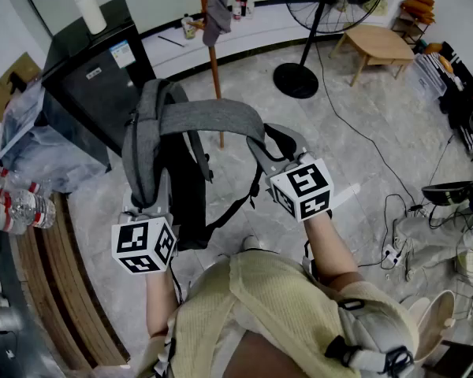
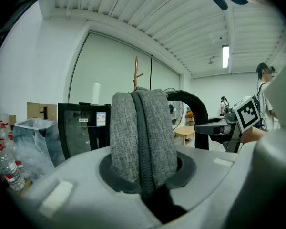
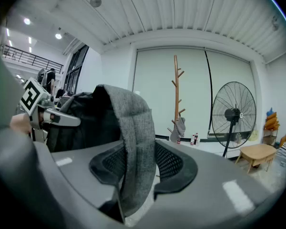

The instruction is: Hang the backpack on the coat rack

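Note:
A grey and black backpack (image 1: 185, 203) hangs between my two grippers by its grey shoulder straps (image 1: 209, 120). My left gripper (image 1: 146, 201) is shut on one folded strap (image 2: 143, 137), which rises straight out of its jaws (image 2: 144, 178). The other strap (image 3: 133, 142) runs down between the mesh pads of my right gripper (image 3: 133, 173), which is shut on it at the right of the pack (image 1: 264, 150). The wooden coat rack (image 1: 212, 50) stands beyond the pack with a grey cloth (image 1: 217, 18) on a peg. The rack (image 3: 176, 97) also shows ahead in the right gripper view.
A black cabinet (image 1: 102, 77) with a white roll (image 1: 91, 10) on top stands at the left, beside a plastic bag (image 1: 31, 144) and water bottles (image 1: 16, 207). A standing fan (image 1: 331, 6), a low wooden table (image 1: 378, 46) and floor cables (image 1: 386, 211) are to the right.

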Tool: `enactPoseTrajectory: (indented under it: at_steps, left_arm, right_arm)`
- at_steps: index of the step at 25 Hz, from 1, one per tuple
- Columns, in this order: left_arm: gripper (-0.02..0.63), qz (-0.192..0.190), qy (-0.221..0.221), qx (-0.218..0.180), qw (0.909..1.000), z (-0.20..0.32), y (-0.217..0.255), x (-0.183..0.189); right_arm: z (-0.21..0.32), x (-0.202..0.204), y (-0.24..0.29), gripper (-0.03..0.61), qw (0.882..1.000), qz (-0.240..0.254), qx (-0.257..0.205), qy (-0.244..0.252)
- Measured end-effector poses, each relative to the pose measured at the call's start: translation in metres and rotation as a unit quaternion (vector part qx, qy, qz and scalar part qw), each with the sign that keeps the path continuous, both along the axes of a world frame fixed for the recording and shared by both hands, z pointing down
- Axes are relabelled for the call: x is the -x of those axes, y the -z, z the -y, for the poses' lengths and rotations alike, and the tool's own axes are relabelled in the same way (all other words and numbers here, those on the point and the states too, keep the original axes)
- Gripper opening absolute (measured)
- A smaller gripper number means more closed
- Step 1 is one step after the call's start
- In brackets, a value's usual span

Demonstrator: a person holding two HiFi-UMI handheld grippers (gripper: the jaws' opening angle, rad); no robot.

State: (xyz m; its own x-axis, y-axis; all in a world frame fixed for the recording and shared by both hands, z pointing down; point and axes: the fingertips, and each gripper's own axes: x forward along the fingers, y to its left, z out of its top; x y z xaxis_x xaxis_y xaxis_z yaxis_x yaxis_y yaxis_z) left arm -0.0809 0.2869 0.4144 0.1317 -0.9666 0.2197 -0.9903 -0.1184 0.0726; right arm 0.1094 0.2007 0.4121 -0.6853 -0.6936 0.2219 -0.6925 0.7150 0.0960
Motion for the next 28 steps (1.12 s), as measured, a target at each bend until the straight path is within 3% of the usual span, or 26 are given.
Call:
enactPoseTrajectory:
  at_steps: [17, 28]
  left_arm:
    - [0.078, 0.005, 0.02, 0.019, 0.9996, 0.039, -0.011, -0.025]
    - [0.078, 0.002, 0.03, -0.006, 0.9995, 0.073, 0.015, -0.037]
  right_arm:
    - [0.042, -0.036, -0.008, 0.167, 0.999, 0.032, 0.016, 0.008]
    - [0.081, -0.043, 0.028, 0.163, 0.997, 0.056, -0.029, 0.036]
